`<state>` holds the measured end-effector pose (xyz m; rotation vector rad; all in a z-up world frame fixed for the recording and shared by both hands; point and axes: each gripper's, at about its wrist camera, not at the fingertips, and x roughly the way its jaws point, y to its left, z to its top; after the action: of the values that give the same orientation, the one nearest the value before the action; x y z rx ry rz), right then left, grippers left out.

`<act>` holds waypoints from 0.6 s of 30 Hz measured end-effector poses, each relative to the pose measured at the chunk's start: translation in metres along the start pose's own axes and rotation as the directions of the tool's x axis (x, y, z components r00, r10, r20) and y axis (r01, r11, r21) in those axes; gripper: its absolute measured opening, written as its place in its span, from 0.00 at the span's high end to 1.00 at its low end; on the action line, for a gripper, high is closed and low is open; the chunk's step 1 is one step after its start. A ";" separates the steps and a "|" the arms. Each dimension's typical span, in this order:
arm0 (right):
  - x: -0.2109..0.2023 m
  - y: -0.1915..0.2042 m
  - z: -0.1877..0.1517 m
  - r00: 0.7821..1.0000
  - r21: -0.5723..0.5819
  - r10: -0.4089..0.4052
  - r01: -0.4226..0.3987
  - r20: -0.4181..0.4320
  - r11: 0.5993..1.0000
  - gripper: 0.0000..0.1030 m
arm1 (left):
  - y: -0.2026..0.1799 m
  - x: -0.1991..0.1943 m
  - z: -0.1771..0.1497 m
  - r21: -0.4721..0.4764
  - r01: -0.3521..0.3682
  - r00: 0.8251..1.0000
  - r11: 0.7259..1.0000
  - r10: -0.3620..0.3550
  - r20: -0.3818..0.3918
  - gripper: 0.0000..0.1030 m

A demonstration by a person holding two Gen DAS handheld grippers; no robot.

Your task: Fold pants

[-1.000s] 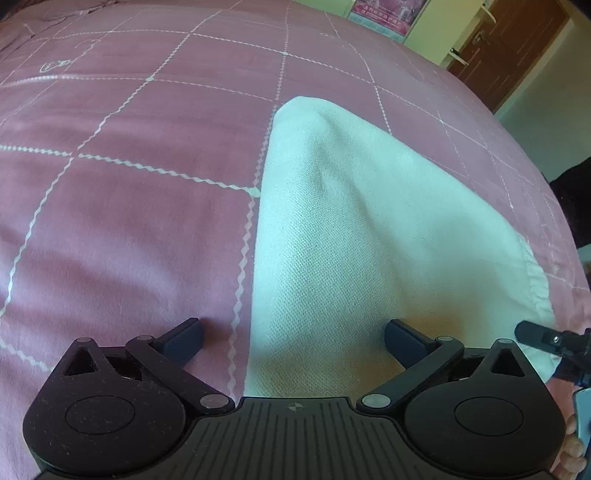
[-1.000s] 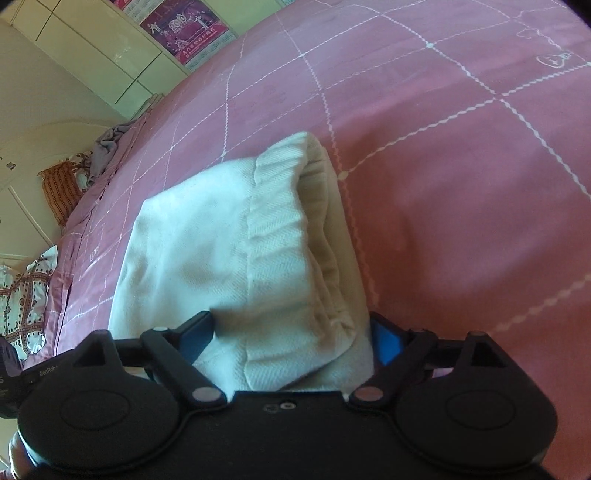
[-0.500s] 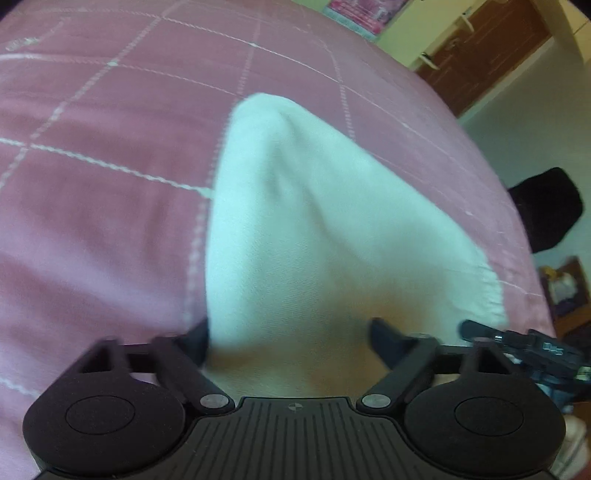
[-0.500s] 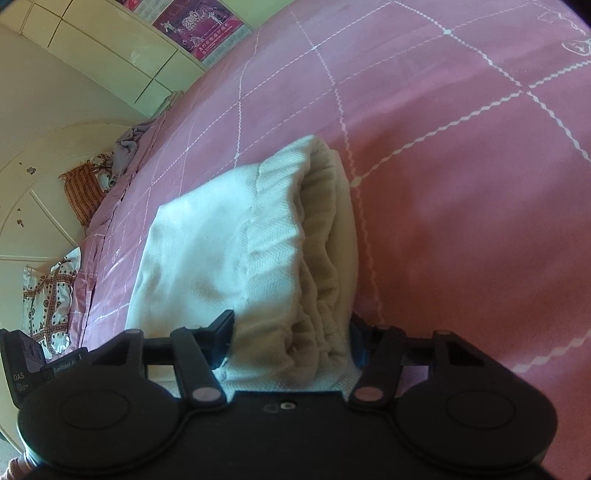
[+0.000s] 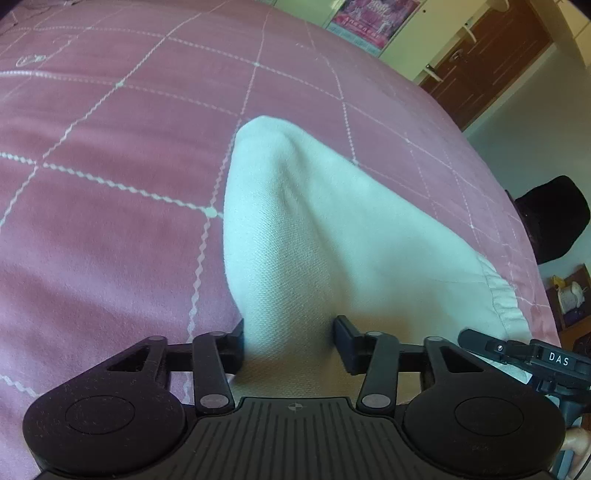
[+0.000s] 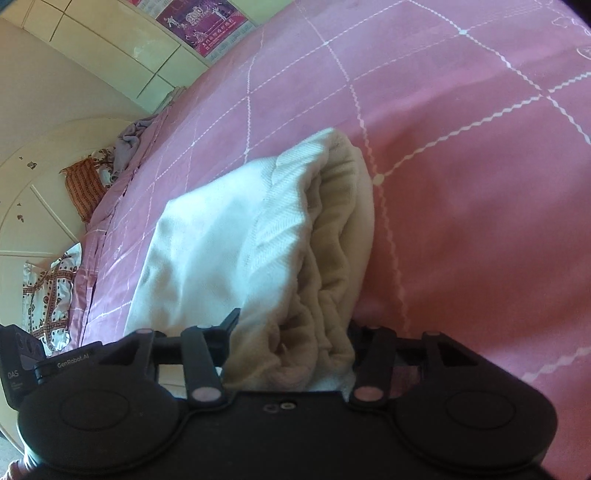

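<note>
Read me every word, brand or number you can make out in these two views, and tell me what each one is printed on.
"DAS": on the right hand-held gripper, seen at the lower right of the left wrist view.
"GenRobot.AI": on the left hand-held gripper, at the lower left of the right wrist view.
"DAS": on that same body; smaller print beneath is unreadable.
"200": large figures on the wall poster; its other text is too blurred.

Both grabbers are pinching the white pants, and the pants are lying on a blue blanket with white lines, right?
Not quite: the blanket is pink, not blue, as both wrist views show. The rest holds: the left gripper and the right gripper are each closed on the white pants, and the blanket has white lines.
</note>
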<state>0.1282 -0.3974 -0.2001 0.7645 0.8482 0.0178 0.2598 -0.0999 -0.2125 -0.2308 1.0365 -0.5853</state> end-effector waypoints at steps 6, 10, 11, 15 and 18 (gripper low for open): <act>-0.021 0.024 0.007 0.995 -0.013 0.077 -0.076 0.064 0.997 0.59 | -0.006 -0.031 0.014 -0.025 0.076 0.994 0.997 -0.073 0.083 0.65; -0.036 0.045 0.021 0.986 -0.045 0.136 -0.132 0.102 0.990 0.59 | -0.010 -0.053 0.030 -0.039 0.120 0.982 0.992 -0.112 0.153 0.66; -0.039 0.050 0.027 0.982 -0.049 0.150 -0.146 0.115 0.988 0.59 | -0.012 -0.057 0.036 -0.037 0.127 0.979 0.991 -0.119 0.168 0.66; -0.050 0.067 0.053 0.968 -0.084 0.194 -0.182 0.159 0.980 0.59 | -0.017 -0.071 0.066 -0.026 0.137 0.965 0.990 -0.127 0.231 0.66; -0.049 0.079 0.078 0.959 -0.115 0.215 -0.196 0.184 0.974 0.59 | -0.026 -0.071 0.093 -0.002 0.119 0.956 0.993 -0.114 0.271 0.66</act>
<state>0.1700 -0.4013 -0.0865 0.7484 0.5743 0.1648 0.3042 -0.0900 -0.1013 -0.3792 0.7669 -0.6314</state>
